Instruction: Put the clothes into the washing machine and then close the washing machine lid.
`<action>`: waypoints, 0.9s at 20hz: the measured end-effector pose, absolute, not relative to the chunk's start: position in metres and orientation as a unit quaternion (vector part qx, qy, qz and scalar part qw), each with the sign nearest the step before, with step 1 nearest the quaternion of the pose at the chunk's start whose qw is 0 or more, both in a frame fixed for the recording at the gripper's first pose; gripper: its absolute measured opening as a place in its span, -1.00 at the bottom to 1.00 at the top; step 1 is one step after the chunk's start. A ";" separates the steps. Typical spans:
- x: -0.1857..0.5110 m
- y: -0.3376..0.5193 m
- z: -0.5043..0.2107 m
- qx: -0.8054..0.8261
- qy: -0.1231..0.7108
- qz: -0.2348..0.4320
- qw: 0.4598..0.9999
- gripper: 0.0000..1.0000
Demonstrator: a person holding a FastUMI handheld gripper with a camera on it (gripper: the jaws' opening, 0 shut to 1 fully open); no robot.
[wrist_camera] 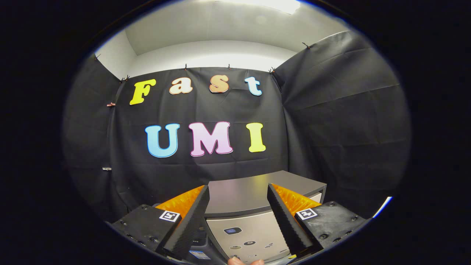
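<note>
The washing machine [243, 191] stands just ahead of my fingers and below them, a grey box with a dark flat lid [254, 189] lying shut on top. Its light control panel [246, 233] with a small display and several buttons faces me between the fingers. My gripper [238, 188] is open, held above the machine's front, with nothing between the fingers. A fingertip of a person's hand [244, 261] shows at the very bottom, under the panel. I see no clothes.
Black cloth walls close the booth behind the machine and on both sides. A white wall and ceiling rise above the cloth. A dark object with a label [198, 254] sits low beside the machine's left side.
</note>
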State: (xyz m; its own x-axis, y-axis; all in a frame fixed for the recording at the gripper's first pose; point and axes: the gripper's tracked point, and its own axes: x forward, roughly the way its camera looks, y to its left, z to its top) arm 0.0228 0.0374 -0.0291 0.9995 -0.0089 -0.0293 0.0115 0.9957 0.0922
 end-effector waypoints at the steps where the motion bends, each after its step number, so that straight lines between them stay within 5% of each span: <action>1: 0.022 0.038 -0.030 0.046 0.015 -0.004 0.999 0.97; 18: 0.021 0.044 -0.028 0.038 0.013 -0.002 0.999 0.97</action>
